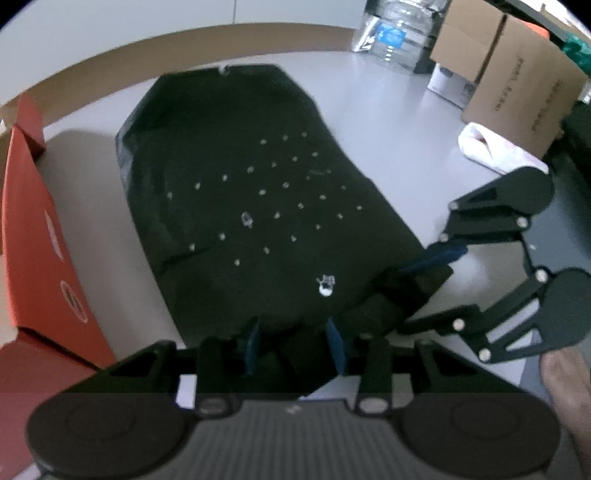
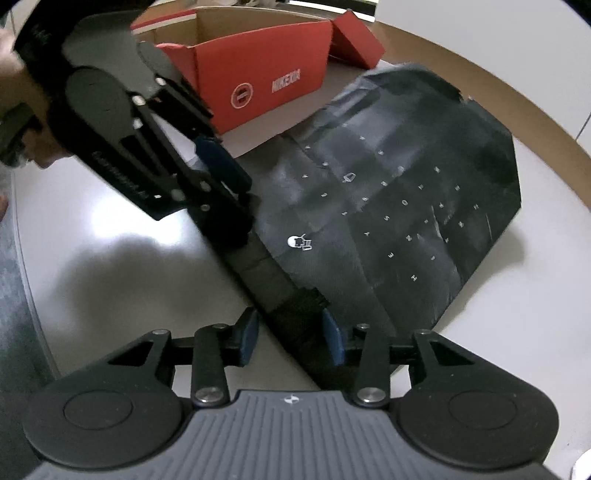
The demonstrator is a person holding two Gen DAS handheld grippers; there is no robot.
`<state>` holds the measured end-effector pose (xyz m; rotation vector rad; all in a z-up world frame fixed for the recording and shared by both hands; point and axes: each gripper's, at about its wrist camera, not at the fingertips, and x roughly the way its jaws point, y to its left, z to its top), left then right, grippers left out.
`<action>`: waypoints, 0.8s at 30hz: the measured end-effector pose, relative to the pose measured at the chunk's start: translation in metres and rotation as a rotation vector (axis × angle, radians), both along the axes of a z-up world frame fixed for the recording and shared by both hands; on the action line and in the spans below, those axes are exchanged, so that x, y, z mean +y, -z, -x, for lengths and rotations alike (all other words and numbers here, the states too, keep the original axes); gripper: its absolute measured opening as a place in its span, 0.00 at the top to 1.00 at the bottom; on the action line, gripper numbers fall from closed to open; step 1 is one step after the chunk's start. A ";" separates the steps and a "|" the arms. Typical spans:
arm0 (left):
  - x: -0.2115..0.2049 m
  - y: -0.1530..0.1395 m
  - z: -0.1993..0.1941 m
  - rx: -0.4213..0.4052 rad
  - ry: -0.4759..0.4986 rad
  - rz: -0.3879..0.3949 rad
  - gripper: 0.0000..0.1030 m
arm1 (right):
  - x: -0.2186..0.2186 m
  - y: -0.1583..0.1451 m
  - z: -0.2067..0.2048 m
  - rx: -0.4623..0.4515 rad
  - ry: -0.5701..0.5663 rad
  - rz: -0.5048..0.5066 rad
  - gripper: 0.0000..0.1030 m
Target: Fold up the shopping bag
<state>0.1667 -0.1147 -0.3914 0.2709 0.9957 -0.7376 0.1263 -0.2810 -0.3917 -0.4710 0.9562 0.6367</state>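
Shopping bag (image 1: pixel 236 184), one in number, black with rows of small white marks and two white emblems, lies flat on the pale round table (image 1: pixel 388 110); its surface shows fold creases, and its near edge ends in a dark strap band. Two grippers work that near edge. My left gripper (image 1: pixel 295 345) has its blue pads (image 1: pixel 252 345) standing apart with dark bag fabric between them; whether they press on it I cannot tell. My right gripper (image 2: pixel 291 338) straddles the strap band, its pads (image 2: pixel 248 338) spread, with a visible gap at the left pad. One red cardboard box (image 2: pixel 258 74), open-topped, stands on the table just beyond the bag's far side. Off the table stand two brown cartons (image 1: pixel 517 85), a cluster of clear water bottles (image 1: pixel 399 33) whose number I cannot tell, and one white bundle (image 1: pixel 491 147). A hand (image 1: pixel 565 391) shows behind the right gripper.
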 end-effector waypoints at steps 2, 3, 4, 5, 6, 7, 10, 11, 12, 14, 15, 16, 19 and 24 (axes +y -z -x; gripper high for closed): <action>-0.002 -0.004 0.006 -0.026 0.016 -0.010 0.60 | -0.002 0.000 0.000 -0.002 -0.002 -0.005 0.60; -0.003 -0.005 0.009 -0.039 0.025 -0.013 0.59 | -0.003 0.001 -0.001 -0.002 -0.001 -0.009 0.60; -0.003 -0.007 0.012 -0.048 0.033 -0.011 0.58 | -0.003 0.002 -0.001 -0.004 0.000 -0.010 0.60; -0.004 -0.008 0.015 -0.057 0.039 -0.007 0.57 | -0.003 0.002 0.000 -0.004 0.002 -0.011 0.60; -0.004 -0.009 0.016 -0.060 0.042 -0.005 0.55 | -0.004 0.001 0.000 -0.004 0.004 -0.012 0.60; -0.004 -0.009 0.017 -0.063 0.044 -0.004 0.54 | -0.005 0.001 0.000 -0.004 0.006 -0.014 0.60; -0.006 -0.006 0.019 -0.068 0.062 -0.026 0.52 | -0.007 0.000 -0.004 0.015 0.023 -0.036 0.60; -0.006 -0.005 0.020 -0.070 0.064 -0.029 0.52 | -0.008 0.000 -0.007 0.028 0.036 -0.050 0.61; -0.005 -0.004 0.020 -0.068 0.059 -0.023 0.52 | -0.009 0.001 -0.010 0.043 0.050 -0.067 0.60; -0.003 -0.003 0.019 -0.063 0.046 -0.009 0.52 | -0.011 0.001 -0.015 0.067 0.074 -0.095 0.60; -0.002 -0.003 0.020 -0.061 0.046 -0.003 0.52 | -0.014 0.000 -0.018 0.085 0.096 -0.117 0.61; -0.001 -0.002 0.020 -0.059 0.049 0.002 0.52 | -0.016 0.000 -0.020 0.097 0.110 -0.131 0.61; 0.001 -0.001 0.022 -0.061 0.062 0.005 0.51 | -0.022 -0.001 -0.026 0.132 0.158 -0.178 0.62; 0.003 0.003 0.023 -0.067 0.060 -0.009 0.53 | -0.023 -0.002 -0.028 0.148 0.159 -0.194 0.63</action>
